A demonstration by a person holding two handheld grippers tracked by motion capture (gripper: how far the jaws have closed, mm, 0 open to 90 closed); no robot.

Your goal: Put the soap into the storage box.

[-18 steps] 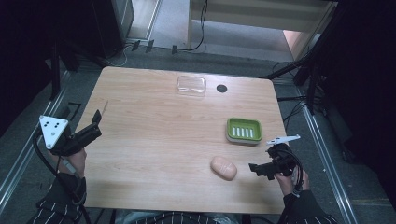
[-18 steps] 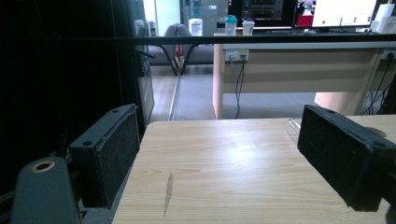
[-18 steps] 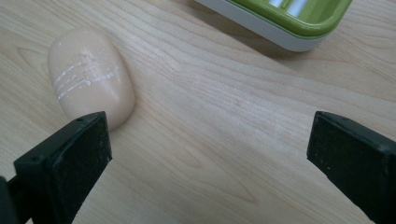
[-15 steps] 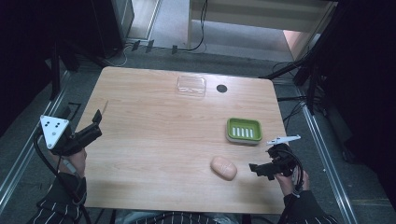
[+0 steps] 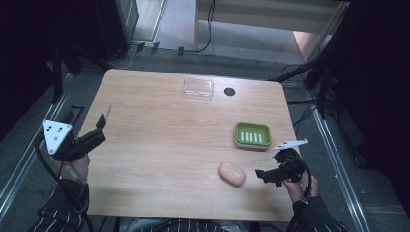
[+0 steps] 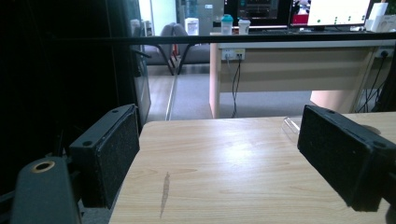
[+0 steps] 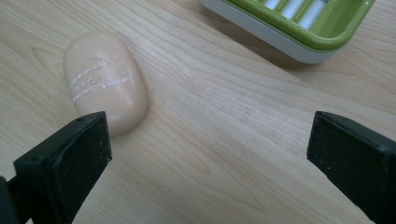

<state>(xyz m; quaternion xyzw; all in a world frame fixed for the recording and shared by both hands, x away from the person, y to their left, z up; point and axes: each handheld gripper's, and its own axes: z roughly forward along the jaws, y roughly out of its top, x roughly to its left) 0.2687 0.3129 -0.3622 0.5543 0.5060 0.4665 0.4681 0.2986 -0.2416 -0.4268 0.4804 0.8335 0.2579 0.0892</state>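
A peach-coloured bar of soap (image 5: 231, 174) lies on the wooden table (image 5: 159, 145), near its front right. In the right gripper view the soap (image 7: 105, 79) shows pale scratch lines on top and sits just beyond the left jaw. A green soap dish (image 5: 252, 135) with white slots stands behind it, seen again as the soap dish (image 7: 299, 23) at the top. My right gripper (image 5: 265, 176) is open, low over the table just right of the soap, nothing between its jaws. My left gripper (image 5: 99, 129) hovers open at the table's left edge, jaws wide apart (image 6: 219, 158).
A clear plastic lid or box (image 5: 198, 88) rests near the far edge, with a small black round hole (image 5: 229, 91) beside it. Cables and metal rails run around the table. A desk with monitors stands beyond the far edge in the left gripper view.
My right gripper has edged slightly left toward the soap. The left gripper and the objects have held still.
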